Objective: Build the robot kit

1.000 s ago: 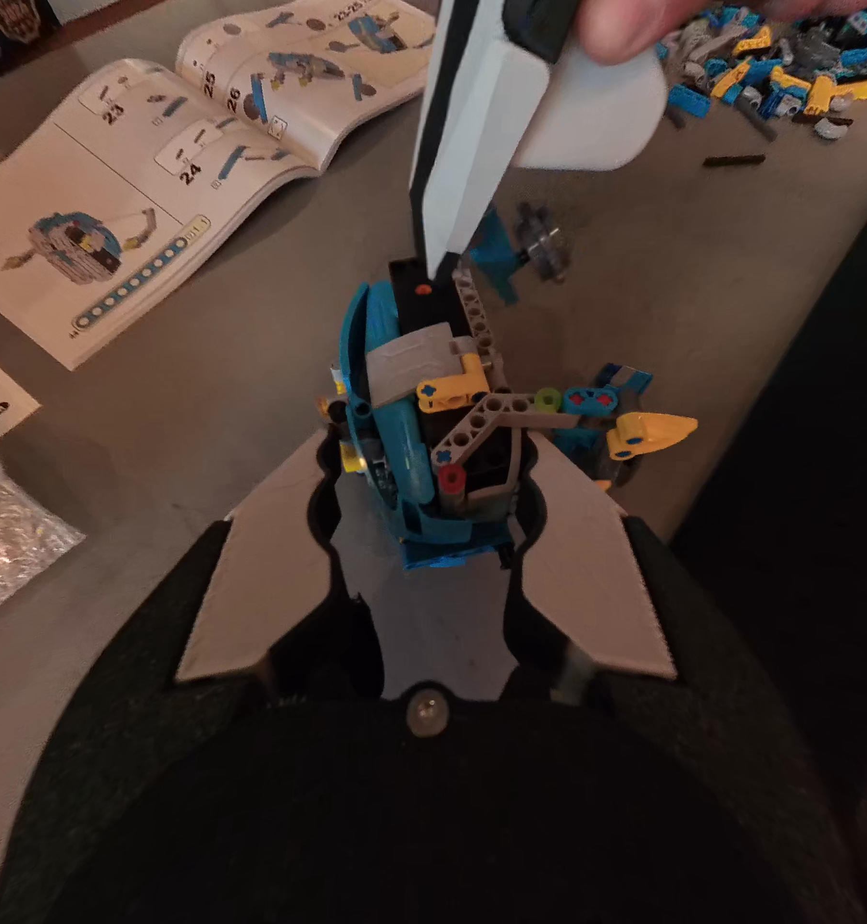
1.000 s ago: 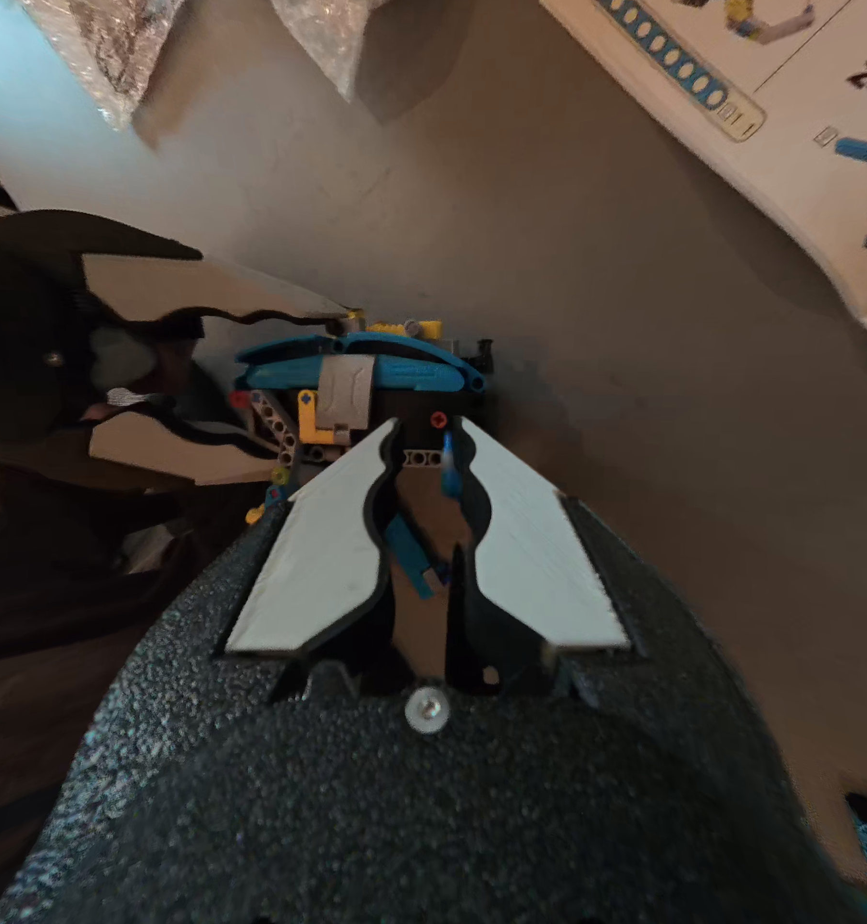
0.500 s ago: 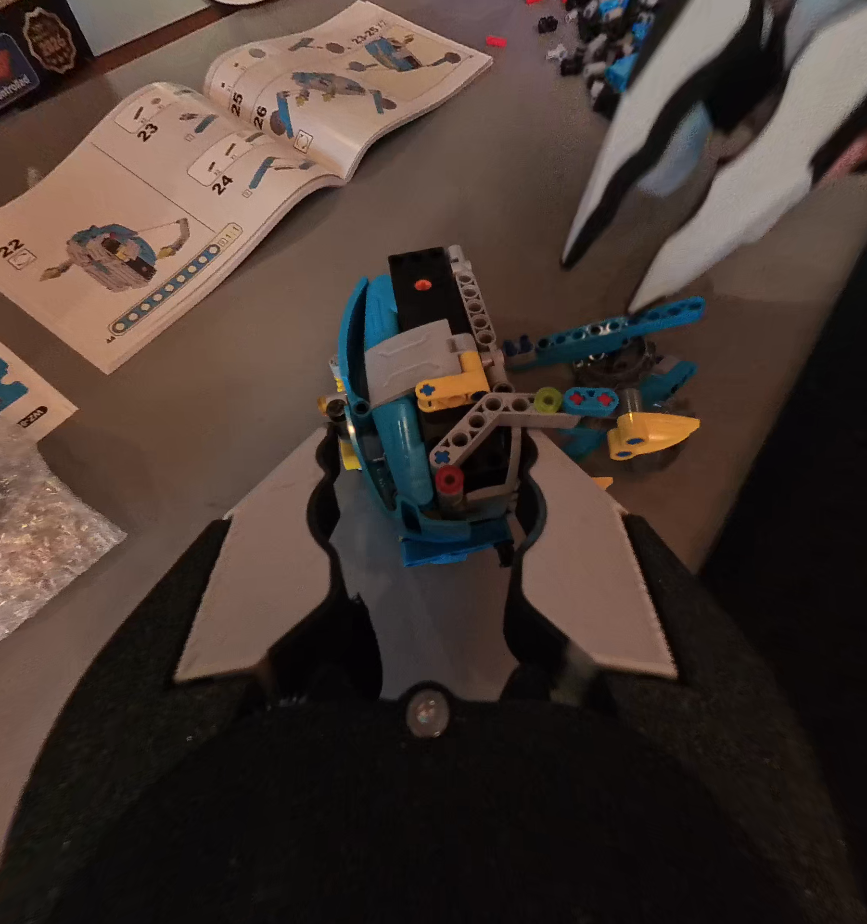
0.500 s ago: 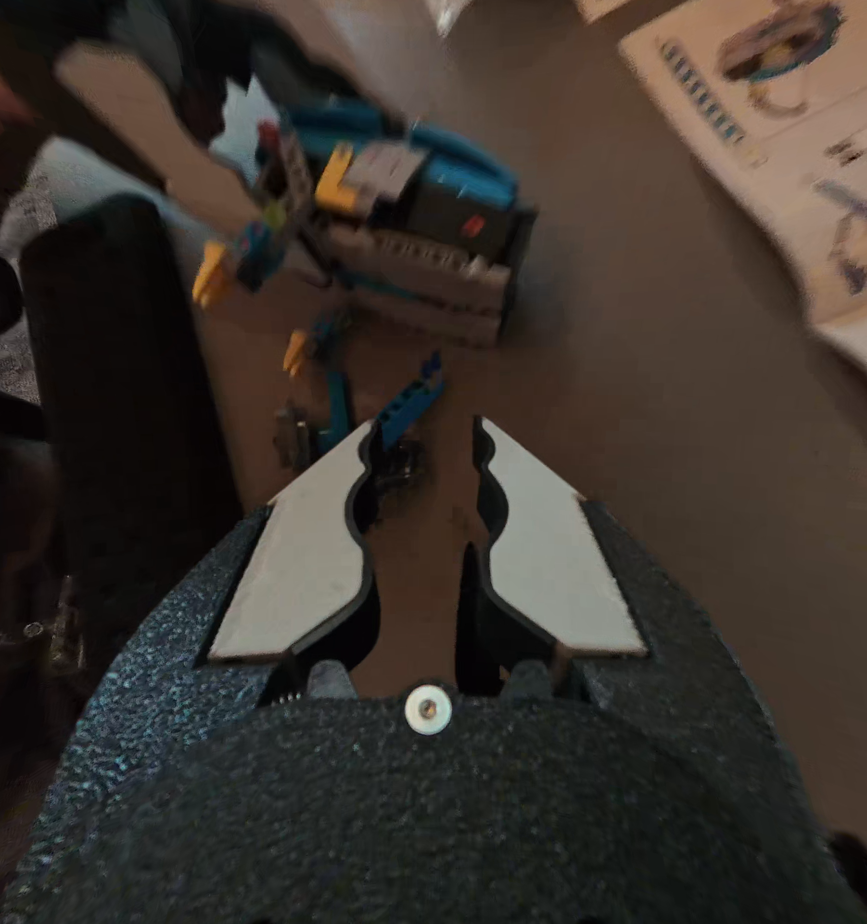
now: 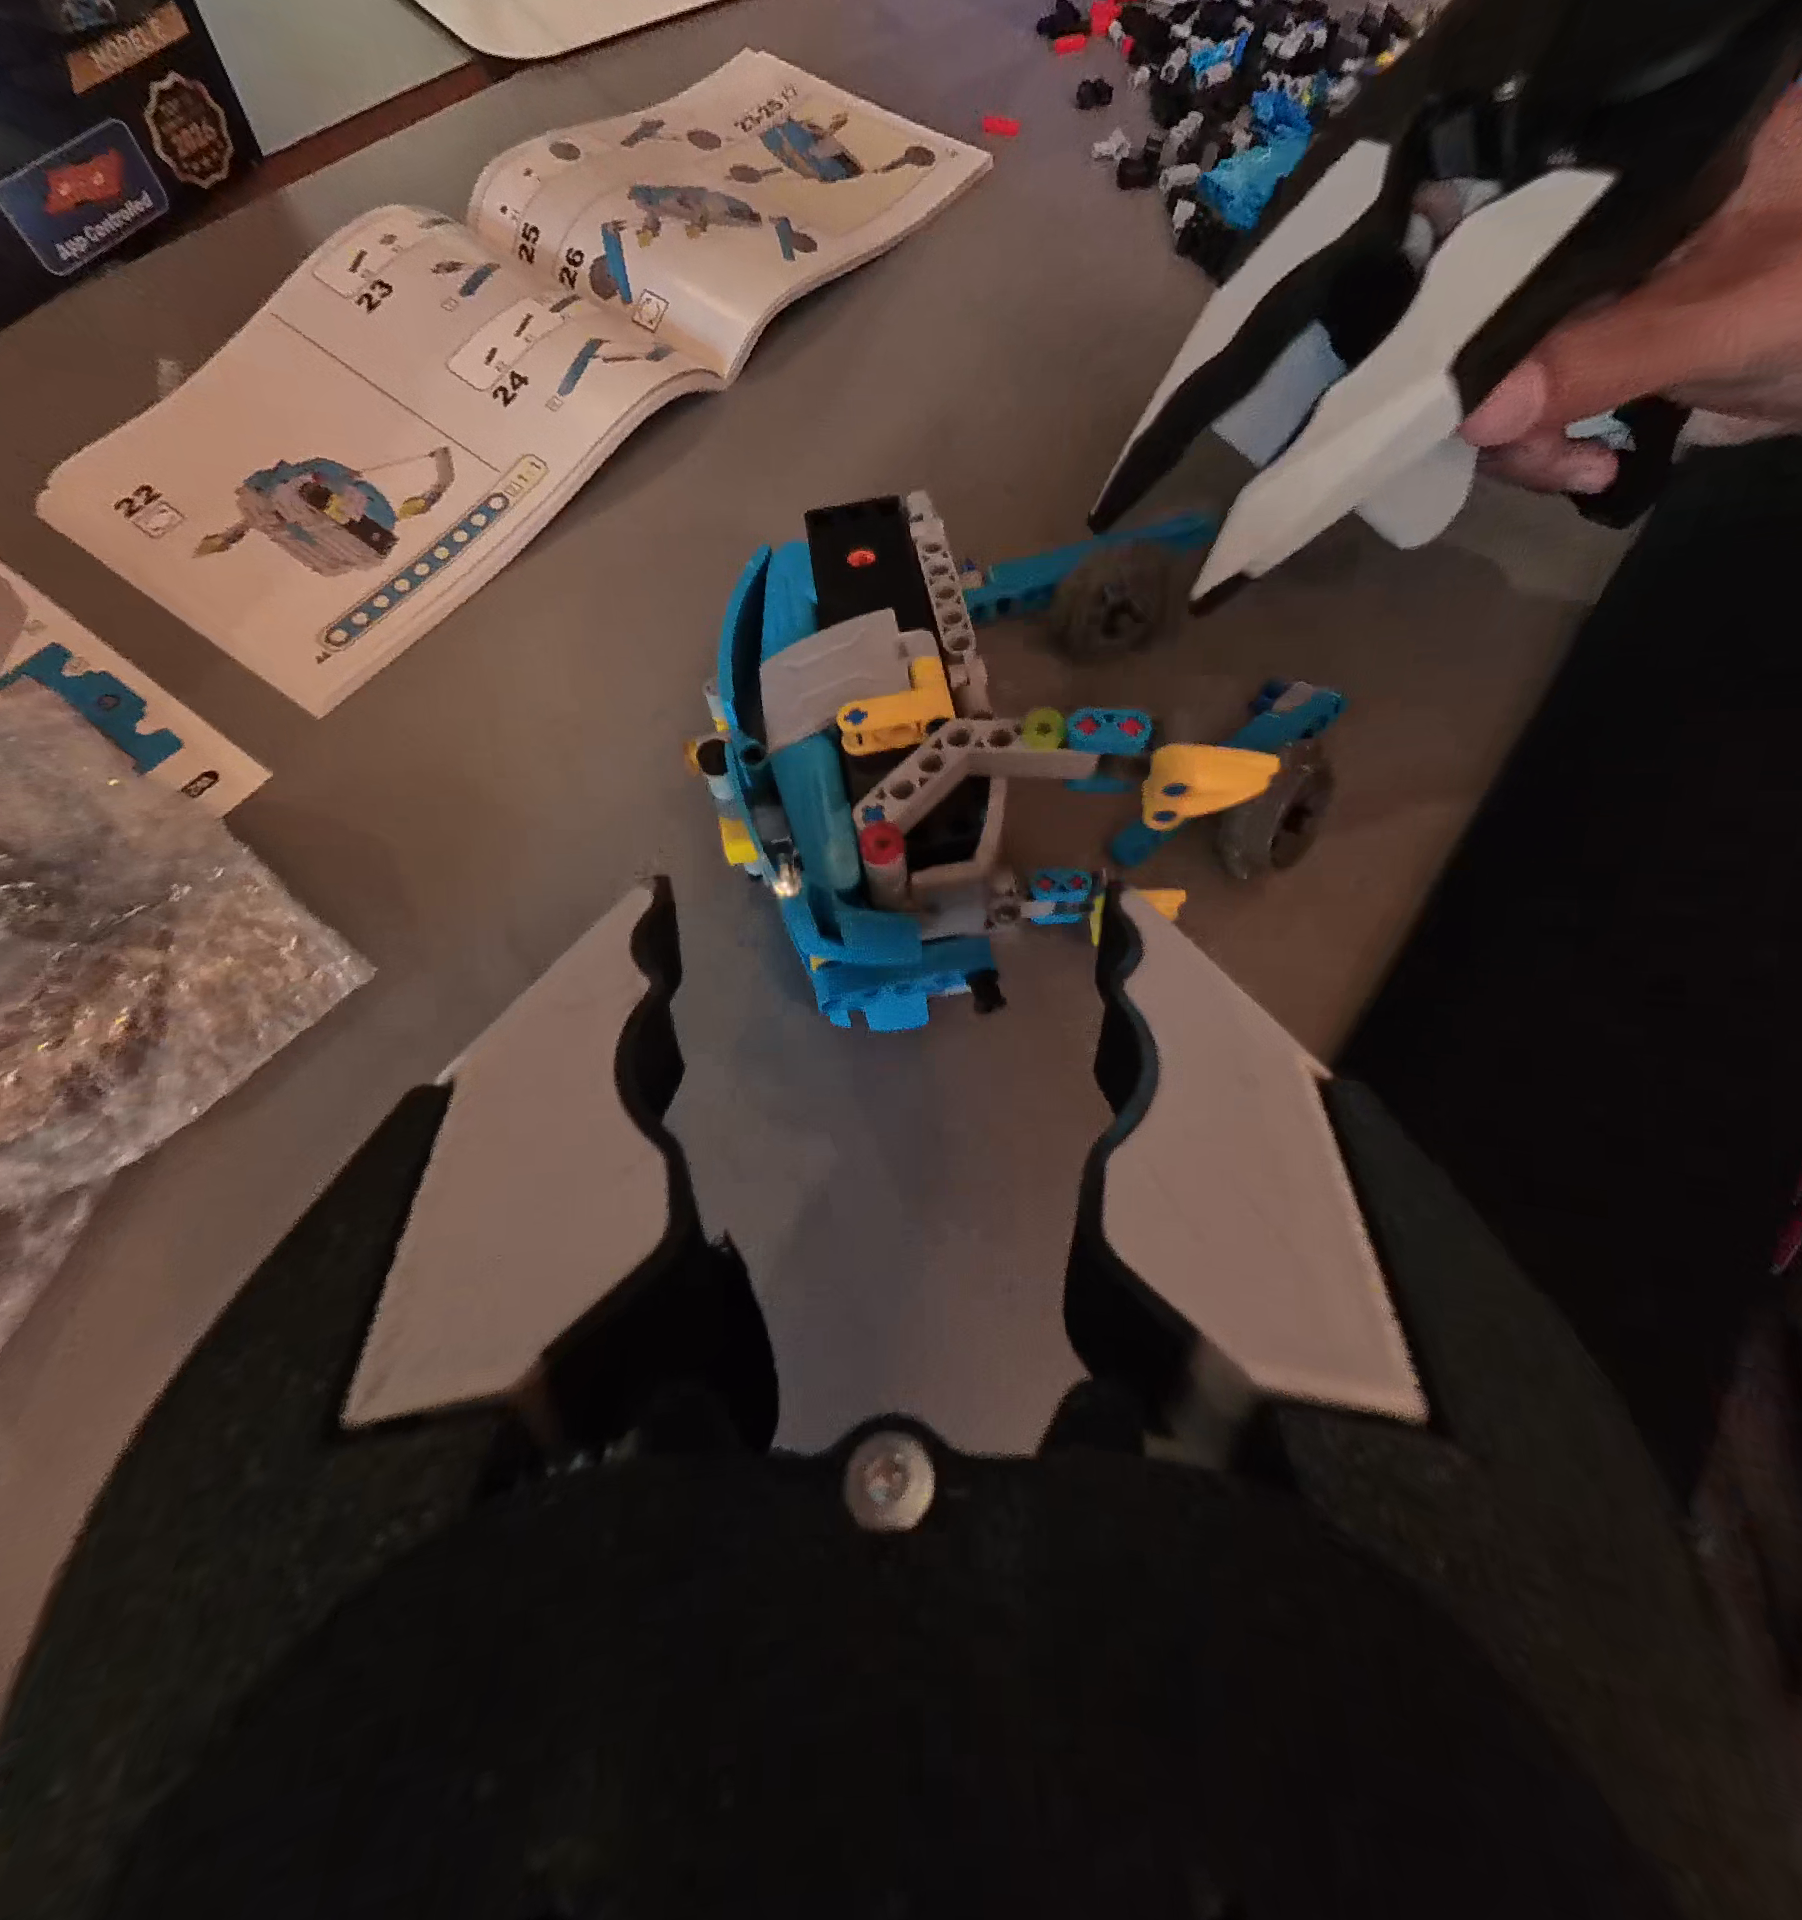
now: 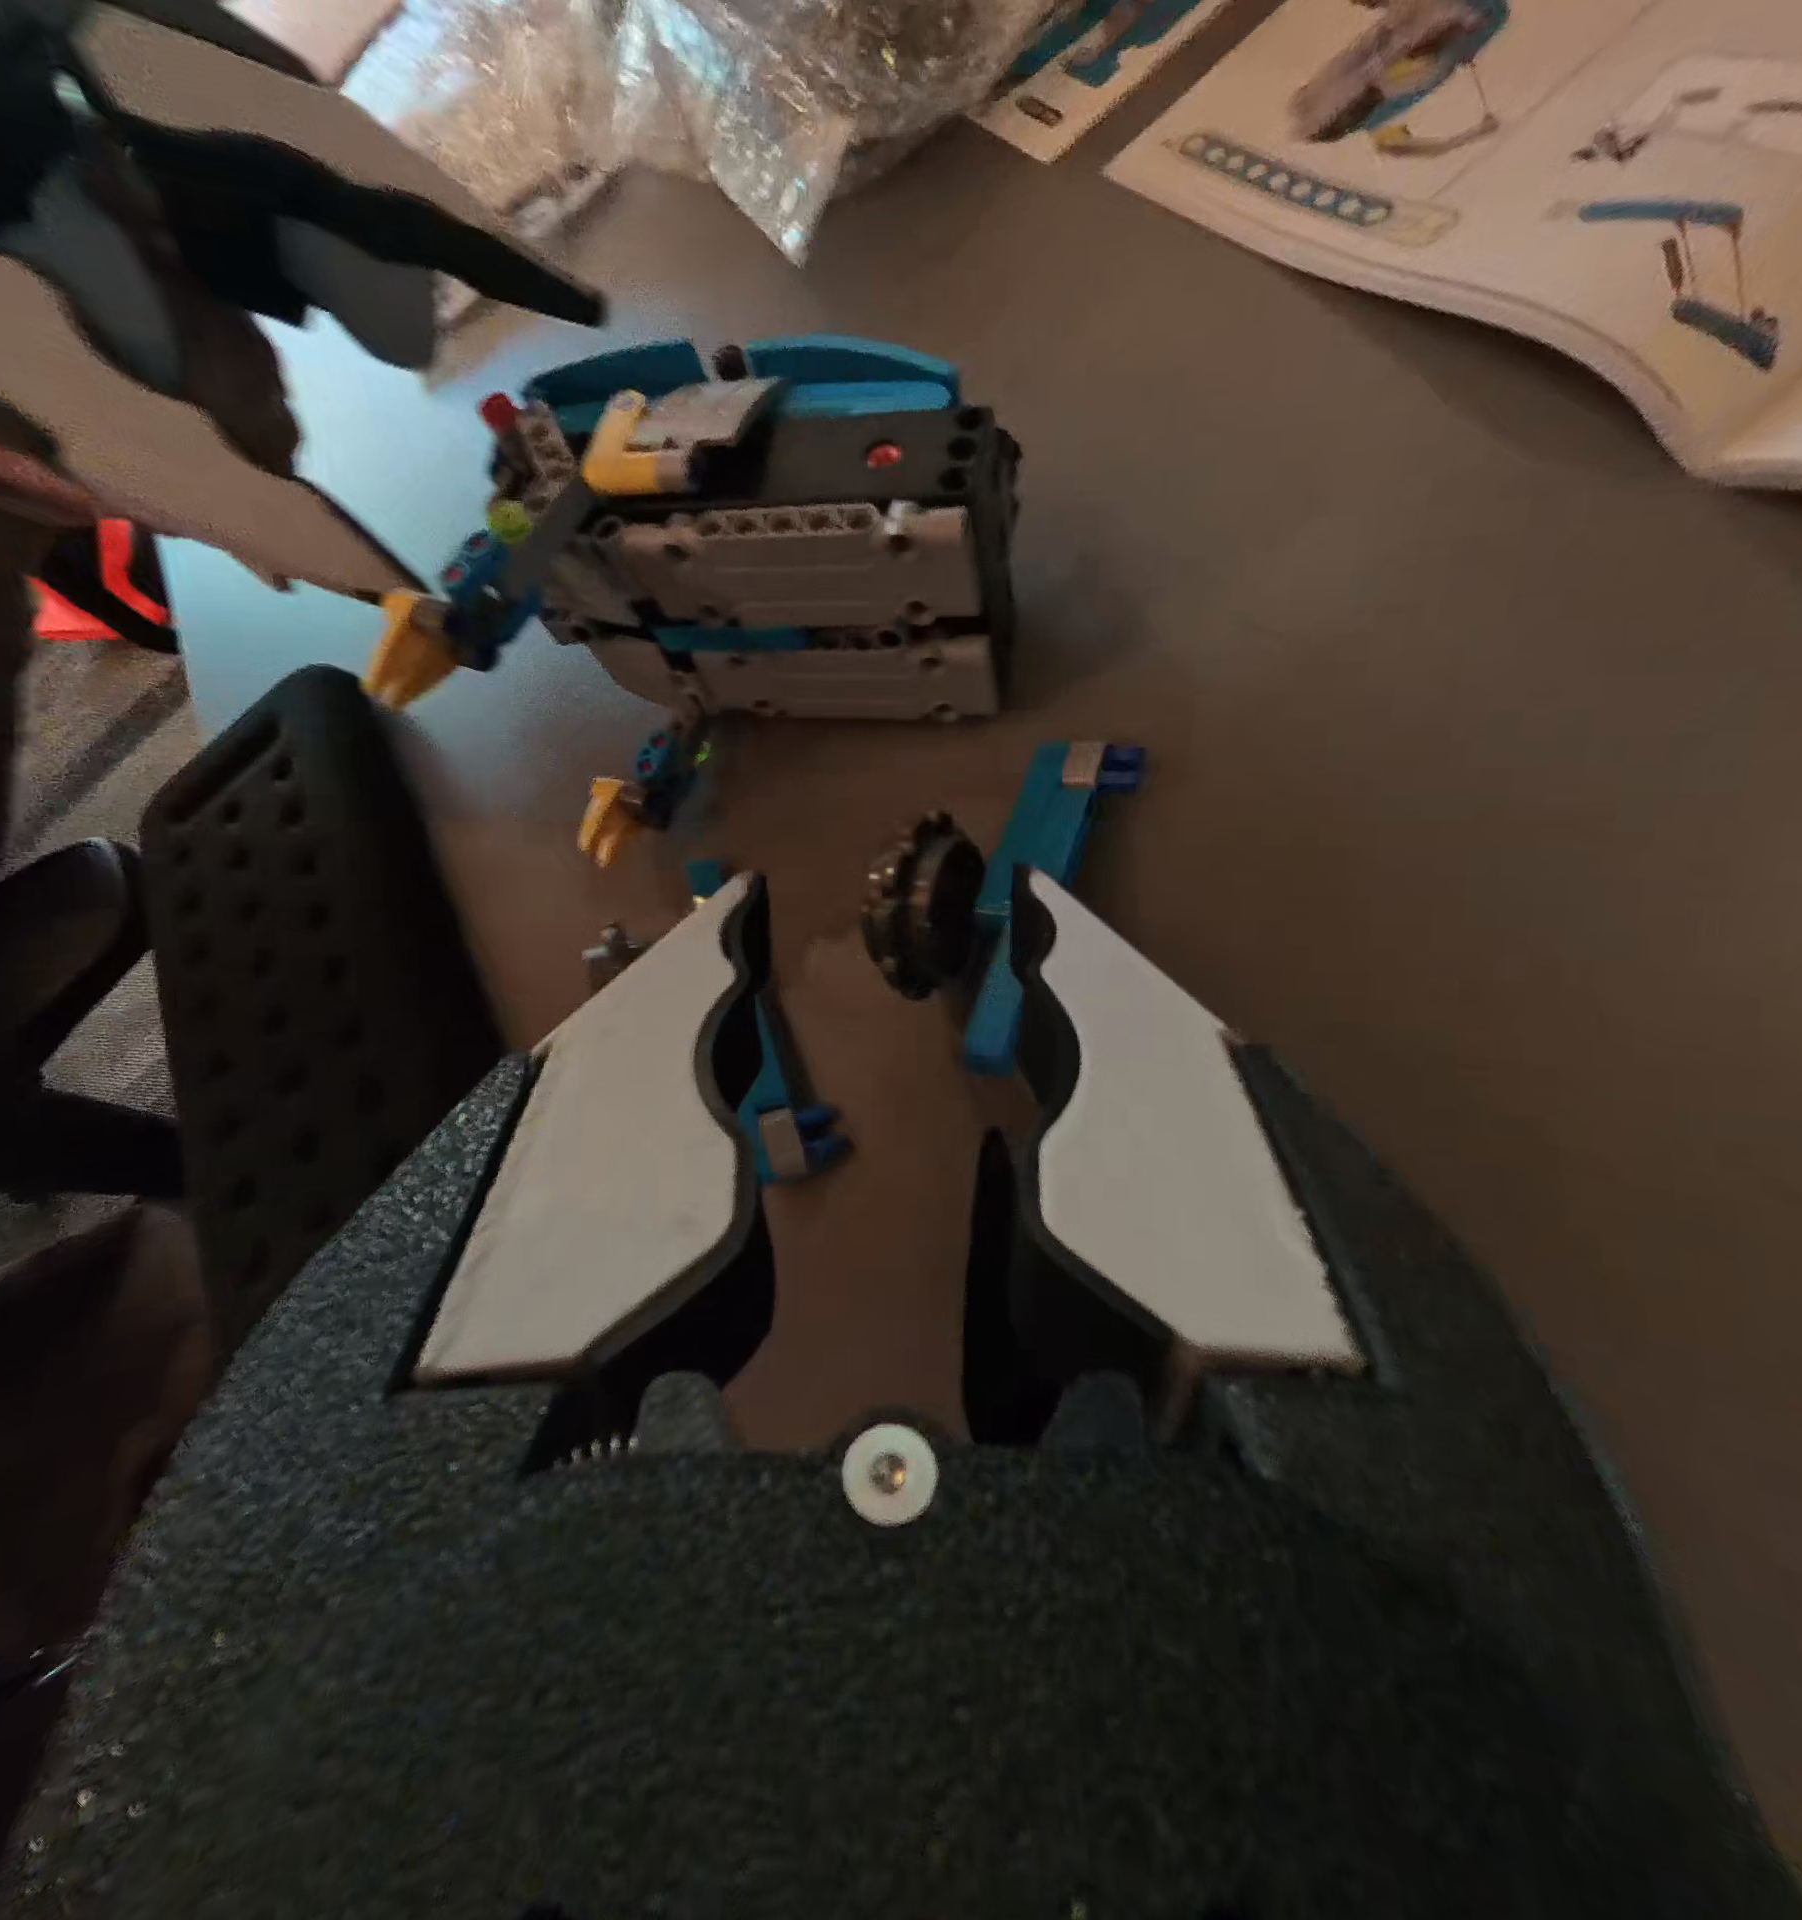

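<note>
On grey table (image 5: pixel 523 790), open booklet (image 5: pixel 481 343).

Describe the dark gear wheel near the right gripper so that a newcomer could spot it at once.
Start at the blue and grey brick model standing mid-table. Come toward the right gripper, which is open: just ahead of its fingertips sits a dark toothed gear wheel, fixed to a long blue beam. It is the only round, black, notched piece there; its neighbours are straight blue or yellow parts.

Brick model (image 5: pixel 866 748) mid-table; booklet (image 5: pixel 523 343) behind-left; loose wheel (image 5: pixel 1110 613) right; plastic bag (image 5: pixel 97 987) left
</note>
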Tool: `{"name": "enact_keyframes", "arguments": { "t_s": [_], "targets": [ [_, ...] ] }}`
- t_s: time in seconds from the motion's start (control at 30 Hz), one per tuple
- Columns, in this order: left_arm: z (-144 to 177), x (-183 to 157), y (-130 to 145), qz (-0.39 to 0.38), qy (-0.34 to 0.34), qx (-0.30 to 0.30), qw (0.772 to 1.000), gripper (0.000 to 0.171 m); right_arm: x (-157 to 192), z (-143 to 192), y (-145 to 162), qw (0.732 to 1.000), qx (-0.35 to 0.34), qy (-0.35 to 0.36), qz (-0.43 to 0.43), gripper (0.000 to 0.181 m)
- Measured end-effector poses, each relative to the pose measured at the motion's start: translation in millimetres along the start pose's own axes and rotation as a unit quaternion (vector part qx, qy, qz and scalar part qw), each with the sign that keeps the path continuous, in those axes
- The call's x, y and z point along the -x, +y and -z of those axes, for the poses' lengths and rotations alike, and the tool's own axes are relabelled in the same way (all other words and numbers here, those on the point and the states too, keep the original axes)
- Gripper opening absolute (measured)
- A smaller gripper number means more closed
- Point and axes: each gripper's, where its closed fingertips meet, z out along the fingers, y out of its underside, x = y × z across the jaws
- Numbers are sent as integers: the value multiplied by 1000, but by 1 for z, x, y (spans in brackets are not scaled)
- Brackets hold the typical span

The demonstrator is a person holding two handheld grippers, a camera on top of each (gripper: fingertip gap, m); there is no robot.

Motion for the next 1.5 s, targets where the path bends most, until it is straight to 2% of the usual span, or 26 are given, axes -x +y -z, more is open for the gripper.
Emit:
{"name": "enact_keyframes", "arguments": {
  "t_s": [0.1,0.23,0.27,0.37,0.5,0.6,0.67,0.77,0.87,0.93,1.0,1.07,1.23,1.33,1.5],
  "targets": [
    [13,-8,-1,-13,-10,6,1000,80,-17,-4,10,999,25,44,21,46],
    [13,-10,7,-15,-35,27,999,79,11,5,-13,996,-28,8,79,43],
    [7,-12,13,-7,-28,37,999,79,17,4,-17,994,-21,-3,110,47],
    [-14,-8,23,19,-27,55,998,83,9,-8,-28,976,32,-12,217,81],
    [-25,-2,17,58,-12,35,998,88,-15,-36,-37,958,106,-115,241,90],
    [-36,-3,14,73,13,33,997,87,-4,-56,-44,942,97,-220,233,78],
    [-44,-3,19,63,13,45,997,66,0,-71,-40,934,107,-241,242,75],
    [-47,-2,19,37,9,49,998,66,0,-84,-33,931,110,-234,259,72],
    [-40,-7,1,32,36,-5,999,65,4,-66,-46,932,72,-245,257,68],
    [-27,-18,-24,51,84,-77,992,65,19,-35,-71,929,-1,-274,251,65],
    [-8,-35,-54,79,147,-169,971,65,42,6,-99,912,-104,-333,217,60],
    [3,-48,-75,94,178,-222,954,64,57,30,-108,896,-138,-381,182,58],
    [-1,-65,-90,127,201,-264,935,64,63,51,-111,887,-168,-413,123,64],
    [-16,-75,-88,130,192,-255,939,63,63,59,-111,884,-196,-418,70,64],
    [-31,-84,-96,125,159,-262,944,63,51,72,-108,864,-252,-436,-23,64]
  ]
}}
